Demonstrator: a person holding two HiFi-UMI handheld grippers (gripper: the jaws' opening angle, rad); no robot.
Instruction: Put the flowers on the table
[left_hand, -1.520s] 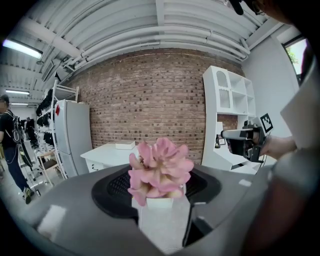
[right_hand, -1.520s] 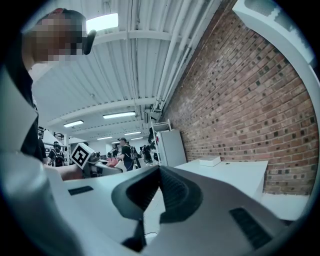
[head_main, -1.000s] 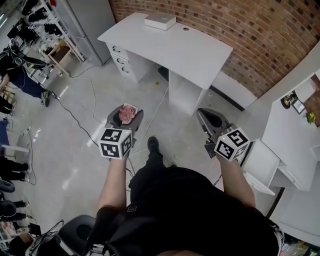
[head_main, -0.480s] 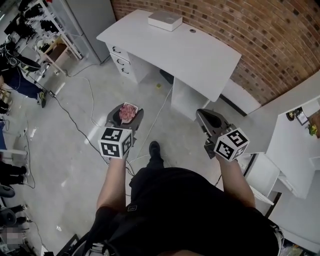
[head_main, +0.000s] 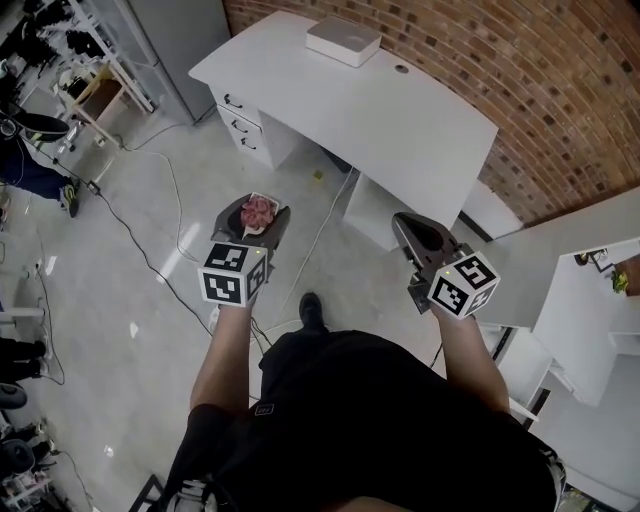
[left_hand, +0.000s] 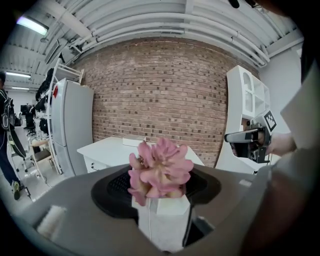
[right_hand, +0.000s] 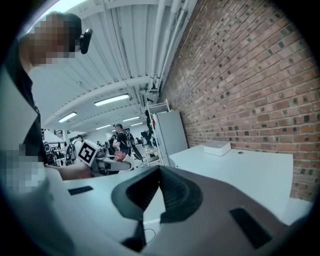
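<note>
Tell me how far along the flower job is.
Done: the flowers are gripped in the left gripper. In hand: they hang over the floor, short of the white table. Left: reaching it and setting them down. The right gripper is shut and empty.

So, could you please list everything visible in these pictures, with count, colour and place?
flowers: one bunch, pink, in the pot
pot: one, white, between the left fingers
table: one, white, ahead by the brick wall
box: one, white, on the table's far end
brick wall: one, red-brown, behind the table
fridge: one, pale grey, left of the table
shelf unit: one, white, at right
bystanders: at least two, dark clothes, far off
shoe: one, black, on the floor
left gripper: one, grey, shut on the pot
right gripper: one, grey, fingers together, empty
</note>
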